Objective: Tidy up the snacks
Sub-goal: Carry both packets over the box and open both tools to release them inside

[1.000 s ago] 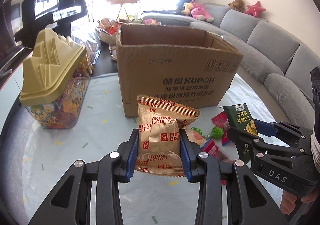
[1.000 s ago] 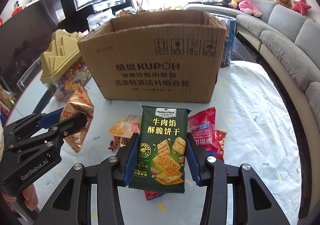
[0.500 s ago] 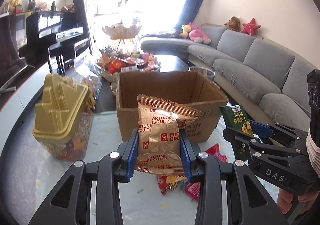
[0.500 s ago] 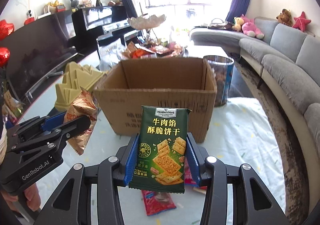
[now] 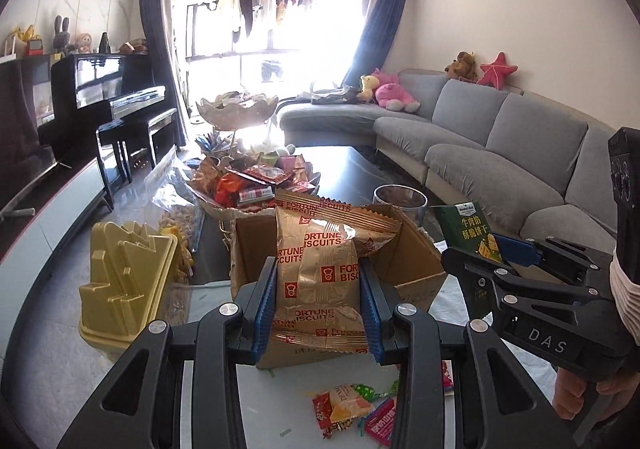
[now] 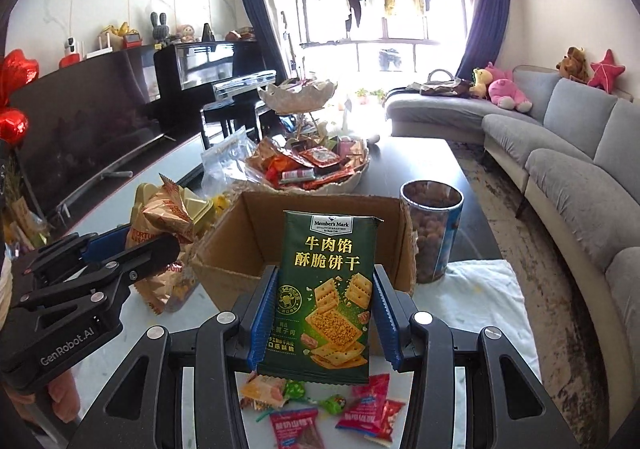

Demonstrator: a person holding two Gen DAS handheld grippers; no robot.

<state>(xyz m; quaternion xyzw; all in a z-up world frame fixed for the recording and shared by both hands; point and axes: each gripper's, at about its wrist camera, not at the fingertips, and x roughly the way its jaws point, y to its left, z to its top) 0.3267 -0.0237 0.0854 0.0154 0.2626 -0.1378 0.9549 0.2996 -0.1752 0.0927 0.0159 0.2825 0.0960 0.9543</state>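
Living-room surroundings are recorded: a grey sectional sofa (image 5: 500,137) with plush toys, a black piano (image 6: 208,65) and a bright window with blue curtains. An open cardboard box (image 6: 320,209) is taken as the landmark; it stands on the tabletop (image 6: 480,289), which is covered with a white cloth.

The left gripper (image 5: 320,301) is held in front of the box, its blue-padded fingers (image 5: 266,301) clamped on a gold Fortune Biscuits packet (image 5: 324,273), which is carried upright and clear of the tabletop. The right gripper (image 6: 324,313) is likewise held in front of the box, its fingers (image 6: 262,313) clamped on a green Member's Mark cracker packet (image 6: 328,289), also upright and lifted.

Below the grippers, in front of the box, loose wrapped sweets and small red packets (image 6: 360,409) are seen lying on the tabletop. To the left of the box a clear container with a gold stepped lid (image 5: 124,281) is noted. To the right of the box stands a clear tub of brown snacks (image 6: 432,233). Behind the box a tiered bowl stand heaped with snack packets (image 6: 308,165) is observed. Part of a hand (image 5: 572,389) is visible under the right gripper.
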